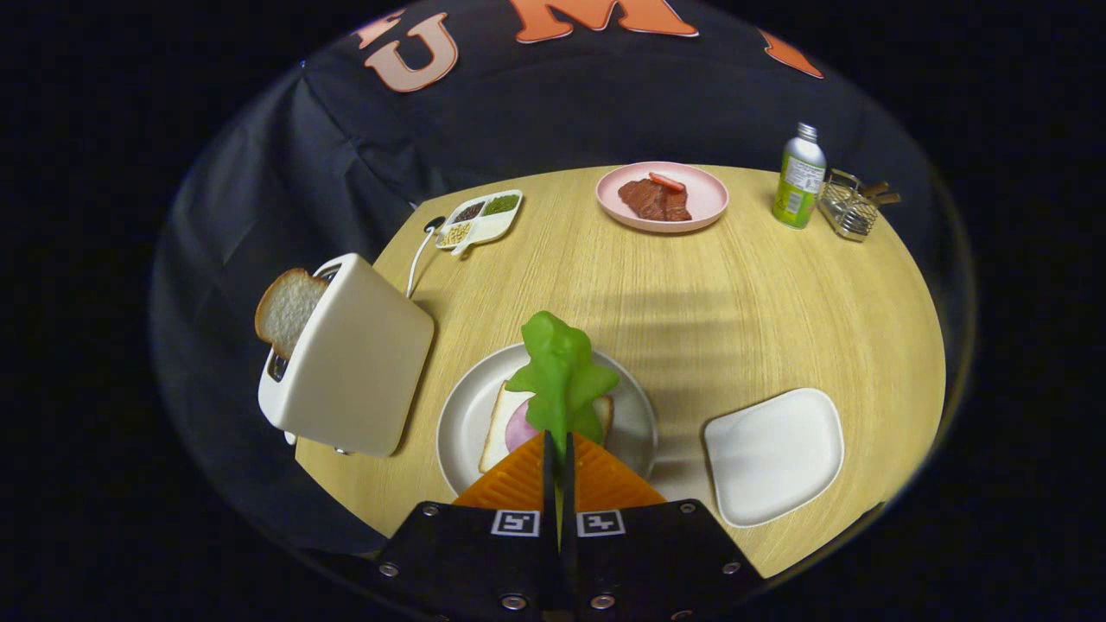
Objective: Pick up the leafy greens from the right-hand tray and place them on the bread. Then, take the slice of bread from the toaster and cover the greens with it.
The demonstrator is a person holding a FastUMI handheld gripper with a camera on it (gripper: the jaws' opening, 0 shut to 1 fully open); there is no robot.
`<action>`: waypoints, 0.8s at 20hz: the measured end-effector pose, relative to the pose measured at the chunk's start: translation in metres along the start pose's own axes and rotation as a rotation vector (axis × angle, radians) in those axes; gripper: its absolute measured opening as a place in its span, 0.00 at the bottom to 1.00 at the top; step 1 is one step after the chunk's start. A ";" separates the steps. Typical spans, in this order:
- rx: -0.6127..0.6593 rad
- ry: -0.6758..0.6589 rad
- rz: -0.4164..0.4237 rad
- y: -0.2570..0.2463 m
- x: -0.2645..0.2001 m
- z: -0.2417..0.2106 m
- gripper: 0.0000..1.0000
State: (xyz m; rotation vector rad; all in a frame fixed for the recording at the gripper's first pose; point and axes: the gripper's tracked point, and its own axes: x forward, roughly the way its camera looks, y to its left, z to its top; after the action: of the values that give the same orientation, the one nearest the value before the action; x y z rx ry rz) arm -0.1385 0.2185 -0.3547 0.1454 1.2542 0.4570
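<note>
We see the leafy greens pinched upright between the two orange fingers of the gripper, the jaws drawn together on the lower edge of the leaf so that barely a slit shows between them. The leaf stands above a round grey plate, where a slice of bread lies flat with a pink round of meat on top of it; we judge the greens to hang over that slice, though whether they touch it we cannot tell. Just to the left of the plate sits a cream toaster, tipped in our view, with a second slice of bread standing out of its slot. To the right of the plate, a white tray with rounded corners lies near the edge of the round wooden table. Across the table we make out a pink plate carrying dark red meat, a small divided dish of beans and grains, a green-labelled bottle and, just beside it, a wire basket.
</note>
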 end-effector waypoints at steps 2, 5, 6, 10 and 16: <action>-0.036 0.011 0.011 0.008 0.006 -0.003 0.02; -0.061 0.030 -0.028 0.004 0.017 -0.008 0.03; -0.067 0.035 -0.045 0.001 0.021 -0.010 0.04; -0.065 0.095 -0.053 -0.001 0.034 -0.023 0.16; -0.080 0.062 -0.087 -0.008 0.032 -0.017 0.43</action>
State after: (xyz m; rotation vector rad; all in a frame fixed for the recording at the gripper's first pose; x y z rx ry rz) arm -0.1453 0.2221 -0.3913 0.0089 1.2956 0.4377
